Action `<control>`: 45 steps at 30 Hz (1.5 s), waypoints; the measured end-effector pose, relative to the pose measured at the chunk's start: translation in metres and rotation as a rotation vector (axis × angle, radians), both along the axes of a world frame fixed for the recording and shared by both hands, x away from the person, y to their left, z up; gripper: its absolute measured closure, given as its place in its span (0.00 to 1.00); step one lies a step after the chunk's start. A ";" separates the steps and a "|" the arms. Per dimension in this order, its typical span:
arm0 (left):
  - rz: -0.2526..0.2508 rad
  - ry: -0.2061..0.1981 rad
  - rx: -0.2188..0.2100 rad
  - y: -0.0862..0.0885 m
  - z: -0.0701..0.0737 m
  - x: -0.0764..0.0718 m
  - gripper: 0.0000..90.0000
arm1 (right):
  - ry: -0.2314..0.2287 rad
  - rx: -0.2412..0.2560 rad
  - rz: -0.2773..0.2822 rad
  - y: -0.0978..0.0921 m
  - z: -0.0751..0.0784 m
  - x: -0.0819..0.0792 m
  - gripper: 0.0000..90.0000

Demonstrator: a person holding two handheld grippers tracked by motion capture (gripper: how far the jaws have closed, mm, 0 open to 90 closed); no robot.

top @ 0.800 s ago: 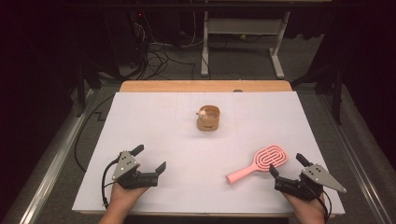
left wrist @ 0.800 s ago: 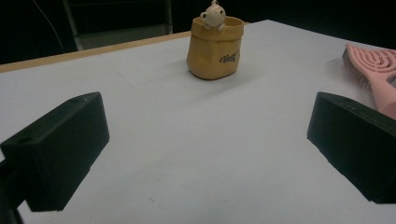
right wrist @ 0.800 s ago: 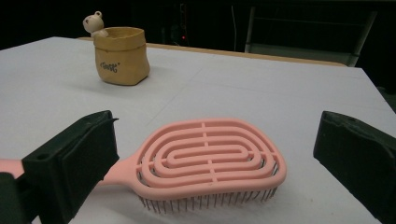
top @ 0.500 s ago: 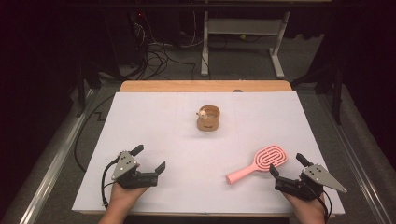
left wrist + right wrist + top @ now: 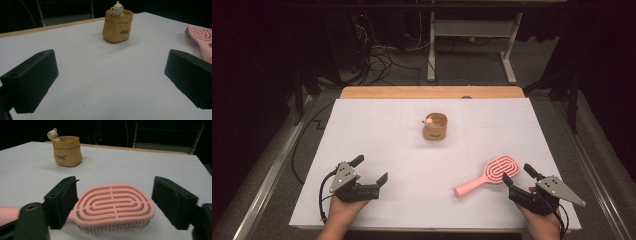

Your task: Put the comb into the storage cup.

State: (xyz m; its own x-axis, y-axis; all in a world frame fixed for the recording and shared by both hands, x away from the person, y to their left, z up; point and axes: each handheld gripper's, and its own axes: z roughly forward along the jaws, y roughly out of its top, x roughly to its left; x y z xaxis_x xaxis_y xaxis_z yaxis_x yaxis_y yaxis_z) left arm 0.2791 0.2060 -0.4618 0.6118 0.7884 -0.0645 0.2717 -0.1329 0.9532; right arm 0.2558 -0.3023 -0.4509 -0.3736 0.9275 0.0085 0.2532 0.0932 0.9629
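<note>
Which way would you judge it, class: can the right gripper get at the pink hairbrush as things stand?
Probably yes. The right gripper sits just behind the brush head with its jaws open, and the hairbrush lies bristles down on the table between them. Nothing lies in the way.

1. The left tool (image 5: 371, 170) is black, with two blocky matte jaws, a grey three-cornered plate on top and a black cable looping from its rear.
2. The right tool (image 5: 518, 175) matches it: black jaws, grey pointed plate, dark cable.
3. Forearms are bare, no sleeves visible.
</note>
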 end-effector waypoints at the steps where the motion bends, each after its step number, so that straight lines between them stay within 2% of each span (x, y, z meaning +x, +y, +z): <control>1: 0.000 0.000 -0.002 0.000 0.000 0.000 0.00 | 0.000 -0.001 0.000 0.000 0.000 0.000 0.36; 5: 0.001 -0.002 -0.002 0.000 0.000 -0.001 0.00 | 0.012 0.014 0.038 0.001 0.001 -0.001 0.56; 8: -0.004 0.002 -0.001 0.000 0.000 -0.001 0.00 | 0.023 0.023 0.078 0.004 0.000 -0.001 0.68; 9: -0.004 0.002 -0.001 0.000 0.000 -0.001 0.00 | 0.023 0.023 0.078 0.004 0.000 -0.001 0.68; 11: -0.006 -0.001 0.000 -0.001 0.000 -0.001 0.00 | 0.024 0.036 0.111 0.007 0.002 -0.002 0.78; 13: -0.007 -0.002 0.000 -0.001 0.000 -0.001 0.00 | 0.023 0.035 0.115 0.008 0.002 -0.002 0.81; 14: -0.006 -0.002 0.001 -0.001 0.000 -0.001 0.00 | 0.022 0.024 0.120 0.011 0.003 -0.002 0.87; 15: -0.006 -0.002 0.001 -0.001 0.000 -0.001 0.00 | 0.022 0.024 0.120 0.011 0.003 -0.002 0.87; 16: -0.006 0.000 -0.001 -0.001 0.000 -0.001 0.00 | 0.024 0.020 0.118 0.013 0.003 -0.001 0.92; 17: -0.006 0.000 -0.001 -0.001 0.000 -0.001 0.00 | 0.024 0.020 0.118 0.013 0.003 -0.001 0.92; 19: -0.008 -0.002 0.000 -0.002 0.000 -0.001 0.00 | 0.029 0.005 0.116 0.016 0.003 -0.001 1.00; 22: -0.008 -0.002 0.000 -0.002 0.000 -0.001 0.00 | 0.030 -0.005 0.124 0.021 0.003 0.000 1.00; 26: -0.002 -0.002 -0.006 -0.001 0.000 -0.001 0.00 | 0.051 0.001 0.169 0.029 0.003 0.004 1.00; 30: -0.004 -0.007 -0.006 -0.001 0.000 -0.001 0.00 | 0.054 -0.014 0.181 0.040 0.003 0.006 1.00; 37: -0.006 -0.009 -0.004 -0.002 -0.001 -0.002 0.00 | 0.117 -0.022 0.219 0.063 0.003 0.018 1.00; 45: -0.002 -0.007 -0.002 -0.001 -0.001 -0.001 0.00 | 0.152 -0.073 0.262 0.090 0.001 0.030 1.00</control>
State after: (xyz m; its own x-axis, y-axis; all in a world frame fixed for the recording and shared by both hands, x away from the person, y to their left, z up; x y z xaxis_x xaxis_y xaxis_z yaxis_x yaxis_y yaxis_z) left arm 0.2776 0.2050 -0.4633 0.6138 0.7871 -0.0616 0.2644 -0.1313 0.9554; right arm 0.2858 -0.2123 -0.4500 -0.5993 0.8003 0.0200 0.3526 0.2414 0.9041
